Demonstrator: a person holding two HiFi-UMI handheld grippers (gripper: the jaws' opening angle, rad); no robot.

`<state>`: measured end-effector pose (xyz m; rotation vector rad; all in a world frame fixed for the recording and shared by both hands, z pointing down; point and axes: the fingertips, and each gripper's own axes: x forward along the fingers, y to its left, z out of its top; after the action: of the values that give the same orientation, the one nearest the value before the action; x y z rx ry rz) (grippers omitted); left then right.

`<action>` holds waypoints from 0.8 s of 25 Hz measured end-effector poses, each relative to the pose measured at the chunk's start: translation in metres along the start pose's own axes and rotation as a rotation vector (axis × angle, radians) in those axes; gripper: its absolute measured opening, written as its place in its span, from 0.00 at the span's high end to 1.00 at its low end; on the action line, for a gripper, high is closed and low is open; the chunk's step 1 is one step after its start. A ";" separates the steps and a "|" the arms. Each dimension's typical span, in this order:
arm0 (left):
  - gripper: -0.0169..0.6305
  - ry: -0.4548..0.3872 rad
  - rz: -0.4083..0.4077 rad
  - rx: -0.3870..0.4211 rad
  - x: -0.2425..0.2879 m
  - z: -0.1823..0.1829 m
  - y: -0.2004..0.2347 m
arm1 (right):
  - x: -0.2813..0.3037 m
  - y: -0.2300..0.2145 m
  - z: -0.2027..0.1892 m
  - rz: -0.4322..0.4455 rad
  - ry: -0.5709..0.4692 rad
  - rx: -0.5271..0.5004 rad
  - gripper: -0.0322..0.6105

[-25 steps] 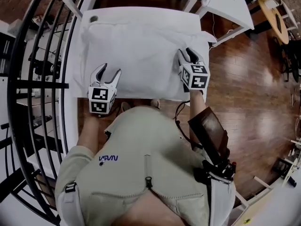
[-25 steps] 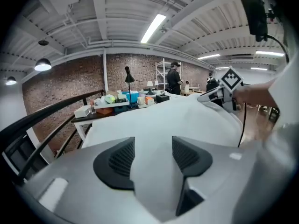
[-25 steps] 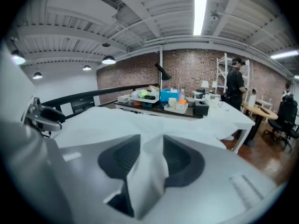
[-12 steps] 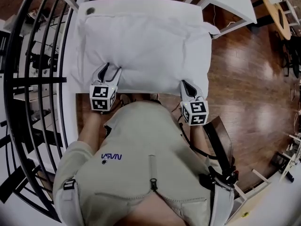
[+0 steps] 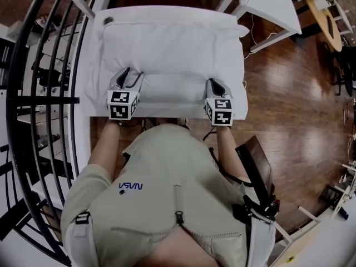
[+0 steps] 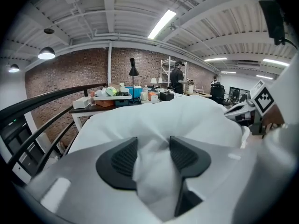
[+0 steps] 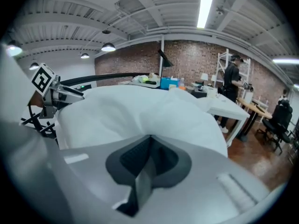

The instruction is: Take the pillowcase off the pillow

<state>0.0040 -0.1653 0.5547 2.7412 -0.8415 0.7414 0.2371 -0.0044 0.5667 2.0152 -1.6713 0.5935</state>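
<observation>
White flat worktop [image 5: 95,65]: whole only in head view.
White cloth pillowcase [image 5: 172,54]: on pillow, lying across worktop.
Left tool [image 5: 131,74]: near edge; own view alone shows jaws just closing, squeezing a raised fold.
Right tool [image 5: 213,84]: near edge; own view shows jaws together, pinching cloth.

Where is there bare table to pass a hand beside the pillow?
Only a narrow table strip along the left edge, between pillow and black railing, and a thin one at the far edge. The near edge is crowded: the left hand-held gripper, jaws just closing on pillow fabric, and the right hand-held gripper sit there.
</observation>
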 end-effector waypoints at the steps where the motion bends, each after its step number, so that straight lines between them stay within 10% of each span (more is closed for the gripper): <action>1: 0.62 -0.001 0.010 0.001 0.005 0.003 0.004 | 0.007 -0.002 0.005 -0.001 -0.001 -0.006 0.95; 17: 0.63 -0.046 0.077 0.045 0.016 0.015 0.012 | 0.021 -0.013 0.023 0.007 -0.056 0.023 0.95; 20: 0.79 -0.124 0.141 0.090 -0.008 0.039 0.013 | -0.008 -0.020 0.050 -0.018 -0.190 0.096 0.95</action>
<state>0.0070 -0.1840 0.5168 2.8554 -1.0622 0.6545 0.2570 -0.0241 0.5201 2.2126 -1.7610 0.4980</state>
